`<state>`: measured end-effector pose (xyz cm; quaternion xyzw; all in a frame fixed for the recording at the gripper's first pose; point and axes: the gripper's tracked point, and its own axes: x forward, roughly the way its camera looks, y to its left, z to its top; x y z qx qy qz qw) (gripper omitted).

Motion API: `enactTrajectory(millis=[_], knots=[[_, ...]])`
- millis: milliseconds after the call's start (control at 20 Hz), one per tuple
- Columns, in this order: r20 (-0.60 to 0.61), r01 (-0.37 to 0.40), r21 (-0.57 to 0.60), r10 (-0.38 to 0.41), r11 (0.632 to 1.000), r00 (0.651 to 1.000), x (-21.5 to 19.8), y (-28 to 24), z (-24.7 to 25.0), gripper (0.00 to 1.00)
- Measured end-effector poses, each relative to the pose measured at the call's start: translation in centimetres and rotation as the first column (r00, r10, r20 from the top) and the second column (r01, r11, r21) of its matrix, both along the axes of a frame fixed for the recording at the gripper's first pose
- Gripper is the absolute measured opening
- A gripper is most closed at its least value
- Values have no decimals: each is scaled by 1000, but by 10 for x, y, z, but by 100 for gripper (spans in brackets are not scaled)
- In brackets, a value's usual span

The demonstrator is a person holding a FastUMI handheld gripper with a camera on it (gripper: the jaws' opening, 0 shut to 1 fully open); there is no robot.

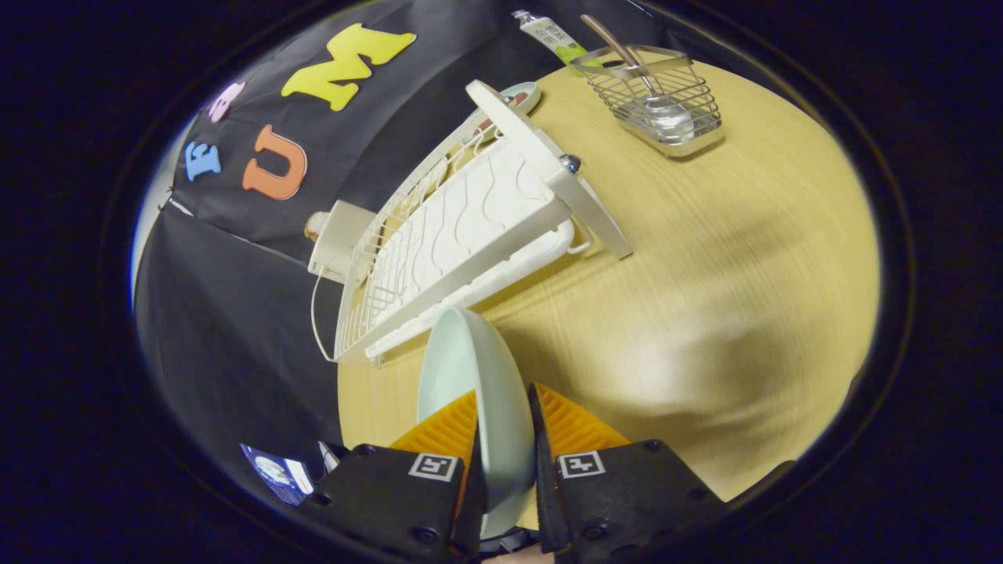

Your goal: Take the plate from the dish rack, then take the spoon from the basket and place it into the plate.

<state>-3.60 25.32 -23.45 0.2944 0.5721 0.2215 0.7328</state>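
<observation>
rolled view along fingers [478, 439], close, facing table [705, 313]

Plate [470, 376]: pale mint green, plain, no pattern; gripper [505, 427] fingers clamped on its rim. Rack [462, 235] just beyond plate: cream-white, tray w/ wavy groove lines. Table [705, 274]: light yellow wood grain. Basket [662, 102] far past rack: silver wire grid. Spoon [627, 59] in basket: silver bowl, brown handle. Tube [552, 35] beside basket: white & green.

No writing here is clear enough to read.
</observation>
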Motion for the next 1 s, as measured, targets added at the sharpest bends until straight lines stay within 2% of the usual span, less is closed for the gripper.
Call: enactTrajectory(millis=[250,400,500,650,750,900,1000], knots=[[46,23,-57,-20,998,999,13,-20,-2,49],[156,26,-91,-11,996,988,16,-35,13,56],[271,49,-151,-6,987,963,23,-54,27,73],[468,142,-232,-17,962,883,38,-92,60,86],[592,228,-268,-27,936,805,52,-119,86,90],[747,358,-308,-10,881,665,80,-159,121,94],[796,405,-329,20,853,604,99,-175,131,100]])
